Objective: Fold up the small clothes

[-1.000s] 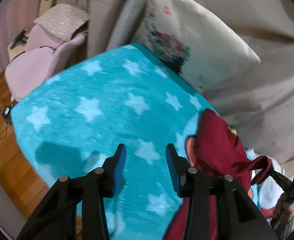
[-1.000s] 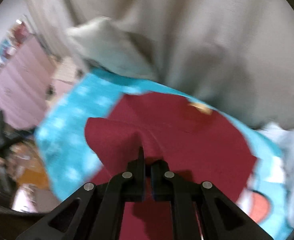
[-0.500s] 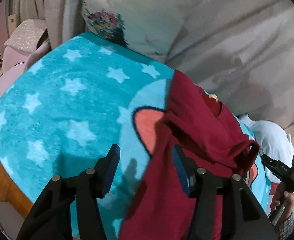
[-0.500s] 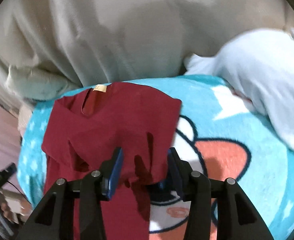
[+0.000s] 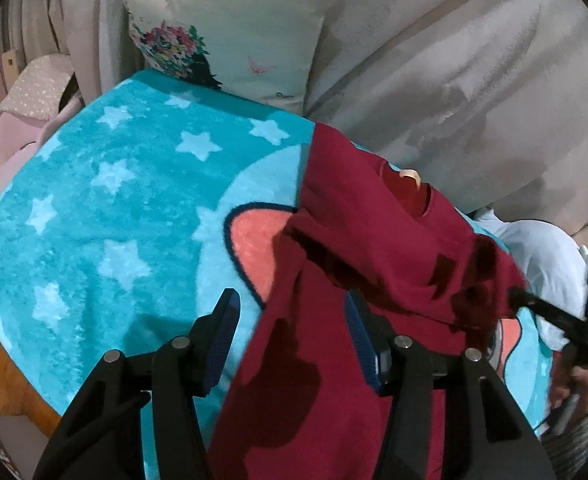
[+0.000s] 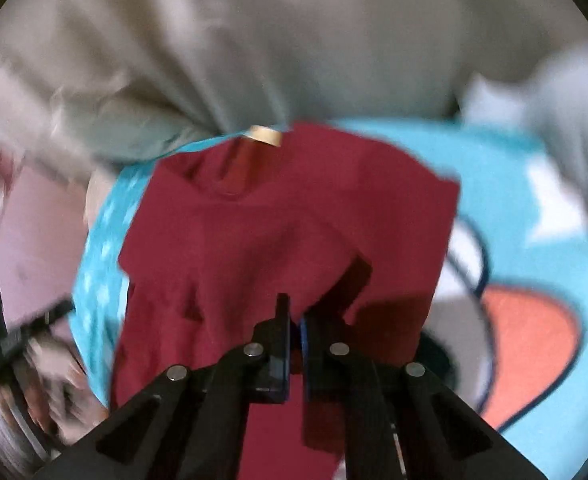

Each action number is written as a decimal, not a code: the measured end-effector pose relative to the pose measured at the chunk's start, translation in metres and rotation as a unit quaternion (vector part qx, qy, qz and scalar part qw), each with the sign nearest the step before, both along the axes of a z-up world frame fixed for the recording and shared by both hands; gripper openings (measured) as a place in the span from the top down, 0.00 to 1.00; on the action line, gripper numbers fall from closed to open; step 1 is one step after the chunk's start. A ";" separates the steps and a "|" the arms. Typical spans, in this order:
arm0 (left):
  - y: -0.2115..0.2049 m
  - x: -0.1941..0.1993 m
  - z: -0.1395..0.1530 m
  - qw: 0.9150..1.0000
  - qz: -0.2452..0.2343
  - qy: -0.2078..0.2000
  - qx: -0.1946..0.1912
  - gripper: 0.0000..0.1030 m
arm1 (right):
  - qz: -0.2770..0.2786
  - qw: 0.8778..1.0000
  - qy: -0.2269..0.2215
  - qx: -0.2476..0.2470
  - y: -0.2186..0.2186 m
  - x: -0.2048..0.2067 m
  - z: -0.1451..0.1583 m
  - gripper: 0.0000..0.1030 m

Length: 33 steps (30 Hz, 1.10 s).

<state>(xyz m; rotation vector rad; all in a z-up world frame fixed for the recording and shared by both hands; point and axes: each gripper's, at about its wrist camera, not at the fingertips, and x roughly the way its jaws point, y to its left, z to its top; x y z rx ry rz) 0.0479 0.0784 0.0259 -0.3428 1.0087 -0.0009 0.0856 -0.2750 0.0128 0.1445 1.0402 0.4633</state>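
- A turquoise star-print blanket (image 5: 126,208) filled the frame's left and centre.
- A floral pillow (image 5: 230,28) stood at upper centre.
- Beige fabric (image 5: 474,80) covered the upper right.
- A pink chair (image 5: 18,128) sat at the left edge.

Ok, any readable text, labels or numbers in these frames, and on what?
None can be read.
Neck tag on the red shirt: blank or too blurred to tell.
Floral pillow: a small mark near its lower edge, too small to read.
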 end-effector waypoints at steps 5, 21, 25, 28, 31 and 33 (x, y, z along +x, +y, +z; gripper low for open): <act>0.016 -0.004 -0.006 1.000 0.022 0.005 -0.009 0.49 | -0.044 0.963 -0.029 -0.265 0.001 0.011 0.000 0.91; 0.092 -0.025 -0.031 0.996 0.069 0.029 -0.040 0.49 | 0.020 0.999 -0.033 -0.029 0.164 0.038 0.019 0.59; 0.111 -0.038 -0.038 0.995 0.078 0.034 -0.047 0.49 | 0.039 0.999 0.003 -0.035 0.232 0.069 -0.009 0.54; 0.125 -0.048 -0.046 0.994 0.087 0.043 -0.056 0.49 | 0.012 0.995 0.013 -0.097 0.258 0.086 -0.039 0.51; 0.141 -0.057 -0.057 0.991 0.100 0.057 -0.069 0.49 | 0.009 0.992 0.050 -0.112 0.265 0.091 -0.055 0.70; 0.150 -0.060 -0.060 0.990 0.107 0.061 -0.073 0.49 | 0.010 0.994 0.047 -0.103 0.265 0.092 -0.051 0.85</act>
